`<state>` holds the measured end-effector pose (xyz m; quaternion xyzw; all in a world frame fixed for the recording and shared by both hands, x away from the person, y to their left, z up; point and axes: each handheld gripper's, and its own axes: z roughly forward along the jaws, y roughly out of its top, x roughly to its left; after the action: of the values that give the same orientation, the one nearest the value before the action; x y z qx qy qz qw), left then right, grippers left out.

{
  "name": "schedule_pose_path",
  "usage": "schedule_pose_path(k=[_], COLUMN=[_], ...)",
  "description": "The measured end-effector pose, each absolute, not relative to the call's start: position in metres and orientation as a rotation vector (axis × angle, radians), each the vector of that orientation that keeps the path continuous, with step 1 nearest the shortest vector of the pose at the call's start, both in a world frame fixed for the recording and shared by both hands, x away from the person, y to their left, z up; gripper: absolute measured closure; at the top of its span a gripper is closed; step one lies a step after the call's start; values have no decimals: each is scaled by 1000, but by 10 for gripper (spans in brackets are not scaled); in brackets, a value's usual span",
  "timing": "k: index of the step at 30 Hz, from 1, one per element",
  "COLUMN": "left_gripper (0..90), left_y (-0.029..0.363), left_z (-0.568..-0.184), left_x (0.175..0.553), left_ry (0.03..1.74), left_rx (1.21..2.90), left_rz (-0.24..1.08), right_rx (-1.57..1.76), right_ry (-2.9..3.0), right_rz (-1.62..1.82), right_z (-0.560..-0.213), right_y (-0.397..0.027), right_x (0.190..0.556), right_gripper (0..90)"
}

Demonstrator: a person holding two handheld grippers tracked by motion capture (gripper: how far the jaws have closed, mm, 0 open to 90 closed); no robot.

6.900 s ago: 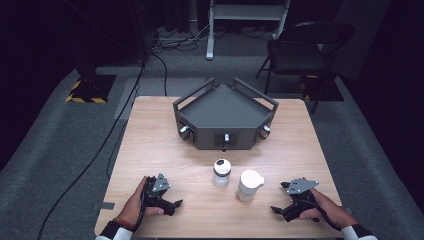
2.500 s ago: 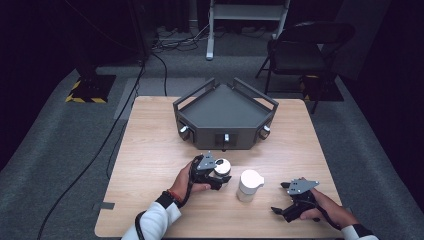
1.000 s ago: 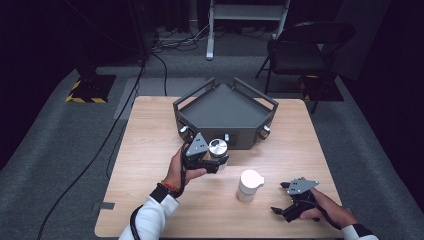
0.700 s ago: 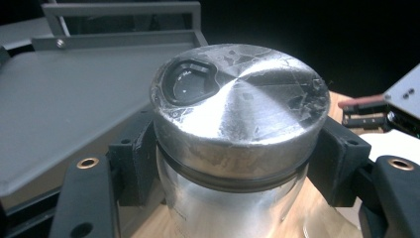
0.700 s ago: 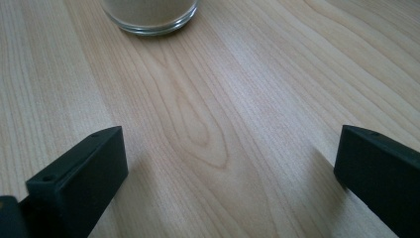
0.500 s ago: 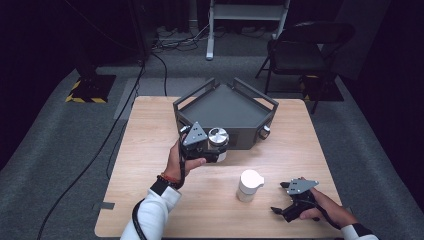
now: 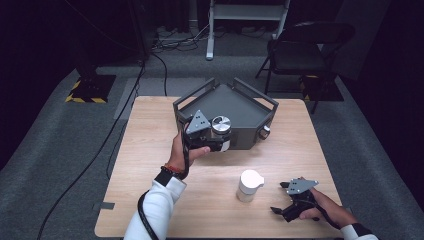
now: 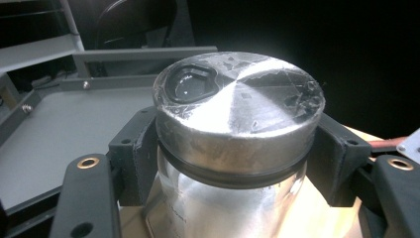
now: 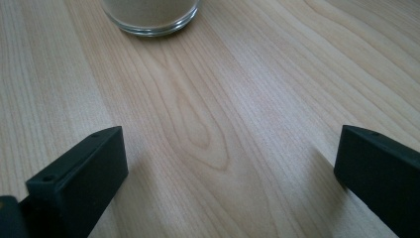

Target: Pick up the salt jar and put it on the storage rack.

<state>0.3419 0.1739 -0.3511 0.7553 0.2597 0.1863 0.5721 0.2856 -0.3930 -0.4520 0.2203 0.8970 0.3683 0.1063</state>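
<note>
A light wooden table [image 7: 150,165] on grey carpet. On it, toward the far edge, sits a dark grey tray [image 7: 240,102] with raised rails. Near the front edge stands a white jar [image 7: 248,186], and beside it rests the right gripper [image 7: 280,197]

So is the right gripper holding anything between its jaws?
No: in the right gripper view the right gripper has its jaws wide apart over bare wooden table, with nothing between them.
</note>
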Motion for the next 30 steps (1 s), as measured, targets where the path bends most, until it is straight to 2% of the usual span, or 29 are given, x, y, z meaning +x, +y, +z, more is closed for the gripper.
schedule_pose_path(k=[17, 30], left_gripper=[305, 307], left_y=[177, 162], left_z=[-326, -320], left_x=[375, 402], left_ry=[660, 723], left_rx=[1740, 1756], left_rz=[483, 536], right_rx=[649, 648], right_ry=[2642, 2643], right_rz=[1085, 1088], right_z=[-452, -452], right_y=[-393, -394], right_x=[286, 284], right_gripper=[0, 0])
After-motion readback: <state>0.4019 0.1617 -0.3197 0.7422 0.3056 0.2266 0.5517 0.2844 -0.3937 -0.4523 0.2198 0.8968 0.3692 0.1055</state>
